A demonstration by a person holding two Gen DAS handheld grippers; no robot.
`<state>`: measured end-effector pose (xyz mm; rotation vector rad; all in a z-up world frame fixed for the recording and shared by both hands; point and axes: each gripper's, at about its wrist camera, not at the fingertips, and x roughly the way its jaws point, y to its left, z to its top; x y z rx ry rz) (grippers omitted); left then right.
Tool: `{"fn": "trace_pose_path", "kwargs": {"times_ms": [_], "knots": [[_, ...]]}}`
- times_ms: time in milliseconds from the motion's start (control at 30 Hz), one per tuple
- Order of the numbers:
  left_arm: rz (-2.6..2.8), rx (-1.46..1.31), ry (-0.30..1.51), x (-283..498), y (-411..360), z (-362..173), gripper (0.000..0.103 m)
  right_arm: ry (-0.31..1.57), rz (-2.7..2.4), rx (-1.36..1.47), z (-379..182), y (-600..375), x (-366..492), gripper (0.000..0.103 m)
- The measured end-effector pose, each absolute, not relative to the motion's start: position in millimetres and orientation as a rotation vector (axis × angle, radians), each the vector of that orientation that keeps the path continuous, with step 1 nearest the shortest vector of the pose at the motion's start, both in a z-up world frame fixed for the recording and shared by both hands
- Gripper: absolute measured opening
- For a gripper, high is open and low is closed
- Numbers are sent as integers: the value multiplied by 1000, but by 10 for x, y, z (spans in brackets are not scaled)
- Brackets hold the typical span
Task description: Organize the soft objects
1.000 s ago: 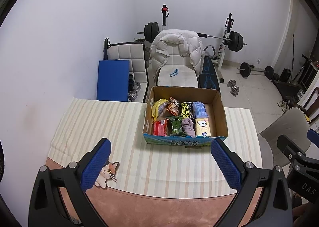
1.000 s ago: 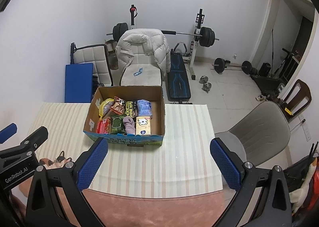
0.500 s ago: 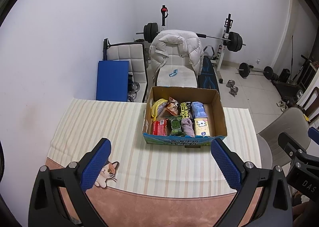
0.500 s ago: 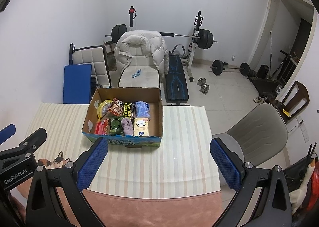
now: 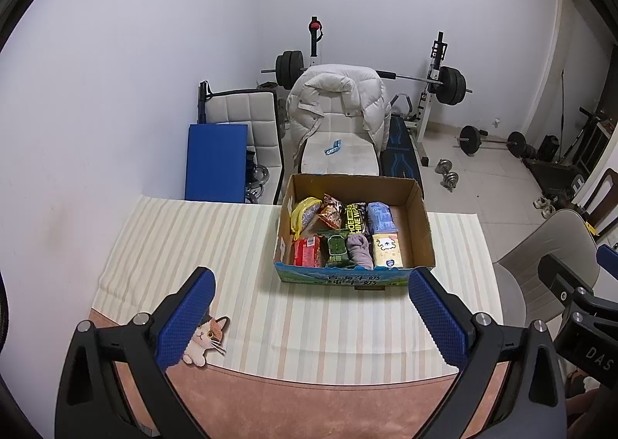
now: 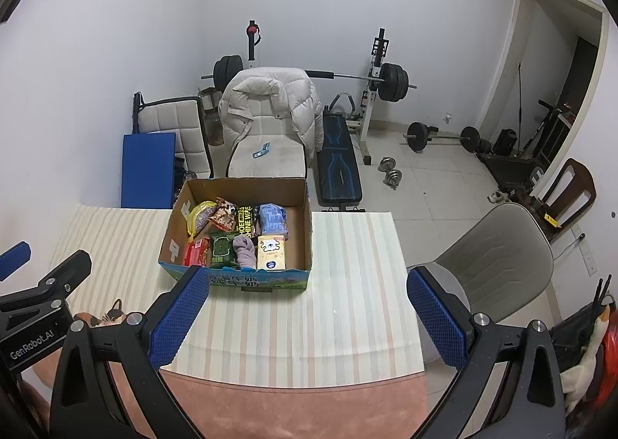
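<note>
An open cardboard box [image 5: 419, 224] stands on the striped tablecloth [image 5: 193, 246] at the far side of the table. It holds soft packs in two rows: a yellow pouch [image 5: 303, 213], a red pack [image 5: 307, 251], a green pack [image 5: 337, 248], a purple cloth [image 5: 359, 250], a blue pack [image 5: 380, 217] and a cream tissue pack [image 5: 387, 250]. The box also shows in the right wrist view [image 6: 299, 207]. My left gripper [image 5: 311, 317] is open and empty, well short of the box. My right gripper [image 6: 309, 317] is open and empty, short of the box's front right.
A cat-shaped coaster [image 5: 204, 338] lies at the cloth's front left. A grey chair [image 6: 498, 265] stands right of the table. Behind the table are a chair with a white jacket [image 5: 338, 107], a blue mat [image 5: 214, 161], a weight bench [image 6: 340, 165] and barbells.
Both grippers have pulled back and risen a little, so the box looks slightly smaller and farther. Both stay open and empty.
</note>
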<state>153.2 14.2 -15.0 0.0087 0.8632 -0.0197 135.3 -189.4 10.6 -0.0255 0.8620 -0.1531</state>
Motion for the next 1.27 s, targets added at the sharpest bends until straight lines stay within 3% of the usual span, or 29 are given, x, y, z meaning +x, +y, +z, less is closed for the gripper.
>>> {"fn": "trace_pose_path", "kwargs": {"times_ms": [1267], "knots": [[-24, 8, 836, 1481, 101, 1, 103, 844, -167, -29, 268, -1901, 1276, 103]]}}
